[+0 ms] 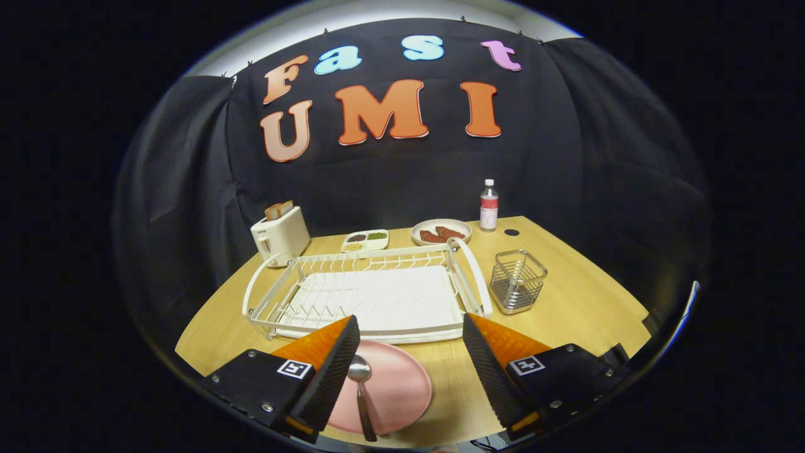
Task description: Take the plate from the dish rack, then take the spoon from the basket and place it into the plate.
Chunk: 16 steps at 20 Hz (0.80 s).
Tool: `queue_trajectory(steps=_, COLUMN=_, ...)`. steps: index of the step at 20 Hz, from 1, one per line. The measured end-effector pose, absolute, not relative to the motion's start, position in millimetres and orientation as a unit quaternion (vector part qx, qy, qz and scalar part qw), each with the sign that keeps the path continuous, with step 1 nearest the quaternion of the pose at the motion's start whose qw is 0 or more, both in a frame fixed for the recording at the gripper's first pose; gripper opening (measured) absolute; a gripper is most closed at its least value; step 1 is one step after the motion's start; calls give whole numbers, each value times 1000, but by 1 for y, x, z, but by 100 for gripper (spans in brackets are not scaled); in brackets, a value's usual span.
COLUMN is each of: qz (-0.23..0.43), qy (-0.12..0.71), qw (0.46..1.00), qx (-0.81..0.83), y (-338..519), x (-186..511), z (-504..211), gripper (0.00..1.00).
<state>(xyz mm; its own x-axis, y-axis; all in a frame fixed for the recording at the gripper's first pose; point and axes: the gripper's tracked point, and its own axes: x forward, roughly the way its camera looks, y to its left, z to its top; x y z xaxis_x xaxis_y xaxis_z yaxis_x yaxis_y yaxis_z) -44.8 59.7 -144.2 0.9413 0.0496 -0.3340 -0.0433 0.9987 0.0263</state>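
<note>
spoon (pixel 360 393) lay in pink plate (pixel 390 387) on bench, before empty dish rack (pixel 371 296). jaws spread wide, holding nothing. spoon looked light, stiff, slippery; best gripped mid-handle. plate looked rigid, likely fragile.

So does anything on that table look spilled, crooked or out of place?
Nothing stands out. The spoon lies in the pink plate in front of the dish rack, the wire basket stands upright, and the gripper hangs open above the plate.
</note>
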Motion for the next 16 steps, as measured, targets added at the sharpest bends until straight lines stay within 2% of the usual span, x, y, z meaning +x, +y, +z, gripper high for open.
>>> queue_trajectory(steps=8, qz=-1, qy=100, qw=995, qx=-15, y=-15, x=-22, z=-63, gripper=98)
queue_trajectory(steps=16, qz=-20, qy=75, qw=997, qx=17, y=-54, x=-24, z=-46, gripper=98)
